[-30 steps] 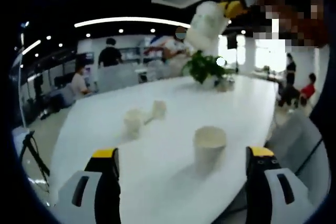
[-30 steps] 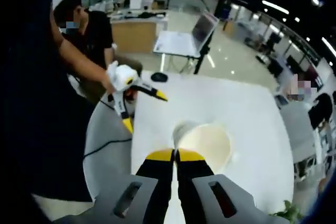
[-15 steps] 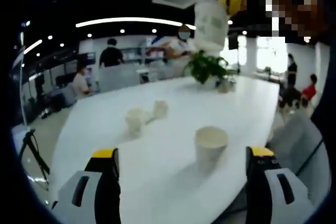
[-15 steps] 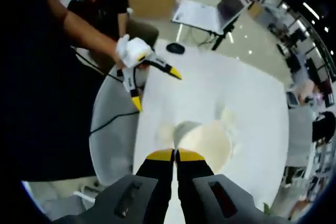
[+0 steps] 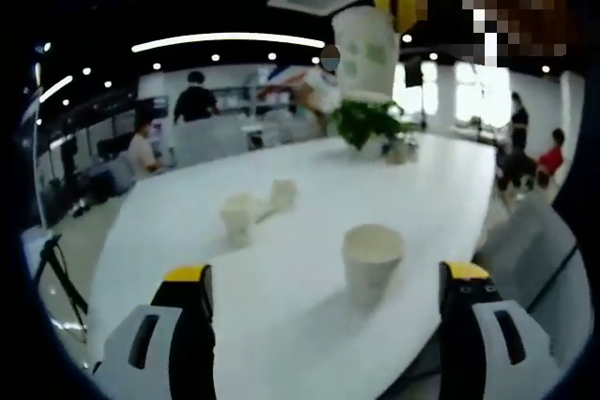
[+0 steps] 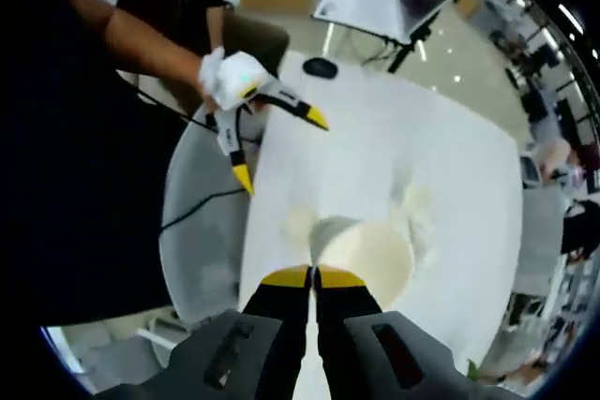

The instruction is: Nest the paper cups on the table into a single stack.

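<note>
My left gripper [image 5: 326,273] is open wide, low over the white table [image 5: 187,203]. Just ahead of it, toward its right jaw, stands an upright paper cup [image 5: 372,259]. Two more cups sit farther back: an upright cup [image 5: 238,217] and a small cup [image 5: 282,194]. High above the table my right gripper [image 6: 314,276] is shut on the rim of another paper cup [image 6: 370,255], also seen as the lifted cup [image 5: 366,49]. From up there the open left gripper [image 6: 279,149] shows in a gloved hand at the table edge [image 6: 258,194].
A potted plant [image 5: 366,124] stands at the far end of the table. A grey chair [image 6: 202,231] sits at the near edge, a dark mouse-like item [image 6: 321,67] lies on the table, and a laptop on a stand [image 6: 380,11] is beyond. People sit in the background.
The right gripper has carried its cup left and turned it more upright, high over the table. The left gripper has stayed open in place.
</note>
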`<state>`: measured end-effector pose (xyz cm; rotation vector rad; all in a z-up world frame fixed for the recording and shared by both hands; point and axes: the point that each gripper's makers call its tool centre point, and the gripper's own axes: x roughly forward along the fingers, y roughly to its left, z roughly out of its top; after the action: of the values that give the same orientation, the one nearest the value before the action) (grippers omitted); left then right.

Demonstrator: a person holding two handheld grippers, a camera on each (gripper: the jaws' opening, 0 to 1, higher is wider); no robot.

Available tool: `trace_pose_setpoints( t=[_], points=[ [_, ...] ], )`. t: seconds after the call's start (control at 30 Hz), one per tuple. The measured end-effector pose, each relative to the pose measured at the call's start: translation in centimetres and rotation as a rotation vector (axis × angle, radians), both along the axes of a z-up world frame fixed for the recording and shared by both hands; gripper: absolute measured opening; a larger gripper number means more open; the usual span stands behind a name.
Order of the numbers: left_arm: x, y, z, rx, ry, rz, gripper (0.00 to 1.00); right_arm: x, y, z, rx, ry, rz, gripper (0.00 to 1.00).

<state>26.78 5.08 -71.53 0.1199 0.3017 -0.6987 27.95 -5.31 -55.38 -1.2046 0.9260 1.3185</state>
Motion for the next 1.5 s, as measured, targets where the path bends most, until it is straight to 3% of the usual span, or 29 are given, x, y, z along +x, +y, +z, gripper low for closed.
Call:
trace_pose_setpoints(
  t=[0.33,0.5,0.83,1.17,1.23,1.5],
  points=[
    [-0.2,-0.3,-0.2,0.011,0.003,-0.015,0.98,-0.3,0.3,-1.2,-0.008,0.015,-0.026,0.0],
    [-0.4,-0.7,-0.5,0.069,-0.028,-0.033,0.98,-0.6,0.5,-2.3,-0.008,0.019,-0.037,0.0],
    [0.1,0.5,-0.8,0.027,0.018,0.009,0.98,-0.8,0.2,-4.1,-0.012,0.032,-0.066,0.0],
    [-0.1,0.0,-1.4,0.063,0.011,-0.01,0.98,-1.0,0.1,-6.1,-0.023,0.042,-0.087,0.0],
    [0.0,0.2,-2.0,0.098,0.011,-0.006,0.98,-1.0,0.1,-6.4,-0.024,0.049,-0.089,0.0],
    [-0.1,0.2,-2.1,0.095,0.021,-0.008,0.98,-1.0,0.1,-7.4,-0.026,0.06,-0.105,0.0]
  ],
)
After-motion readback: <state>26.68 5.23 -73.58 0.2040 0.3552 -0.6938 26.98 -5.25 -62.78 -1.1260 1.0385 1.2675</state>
